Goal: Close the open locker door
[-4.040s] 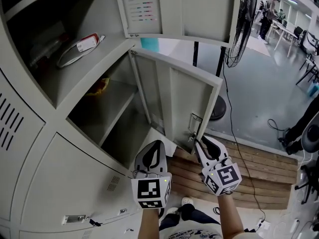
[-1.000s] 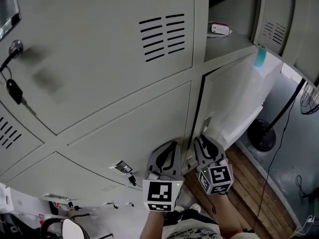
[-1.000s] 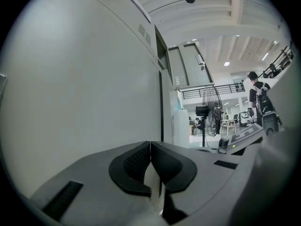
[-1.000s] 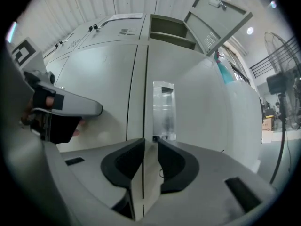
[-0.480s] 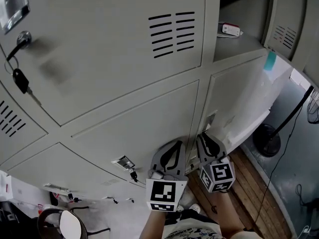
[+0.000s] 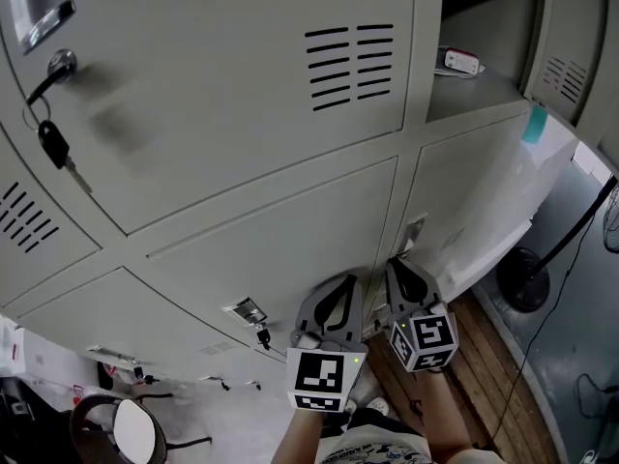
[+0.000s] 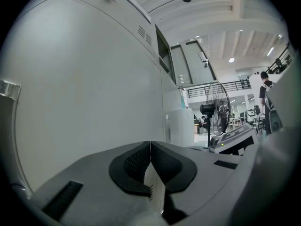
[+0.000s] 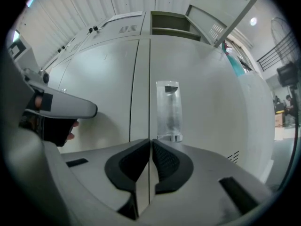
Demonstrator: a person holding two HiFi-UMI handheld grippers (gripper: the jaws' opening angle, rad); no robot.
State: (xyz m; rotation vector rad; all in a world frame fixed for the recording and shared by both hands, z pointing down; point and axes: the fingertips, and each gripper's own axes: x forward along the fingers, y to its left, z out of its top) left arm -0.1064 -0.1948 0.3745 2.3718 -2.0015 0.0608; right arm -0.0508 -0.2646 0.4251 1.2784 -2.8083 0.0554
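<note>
The pale grey locker door (image 6: 474, 201) lies flush in its frame beside the neighbouring door. Its clear latch plate (image 6: 413, 232) shows close ahead in the right gripper view (image 8: 168, 109), just right of the door seam. My right gripper (image 6: 397, 267) points at that latch edge; its jaws have just been closing and now meet with nothing between them (image 8: 150, 141). My left gripper (image 6: 338, 283) hovers beside it at the adjoining door, shut and empty (image 7: 150, 145). It also shows at the left of the right gripper view (image 8: 61, 108).
The locker above stands open with a white and red item (image 6: 459, 63) on its shelf, its door (image 6: 571, 56) swung out right. A key (image 6: 53, 143) hangs from a lock upper left. A standing fan (image 7: 214, 105) and wooden slats (image 6: 484, 356) lie to the right.
Four seconds ago the door stood wide open with my right gripper at its latch edge; now it is flush. Over the last second the head view shifted slightly; the grippers hardly moved.
</note>
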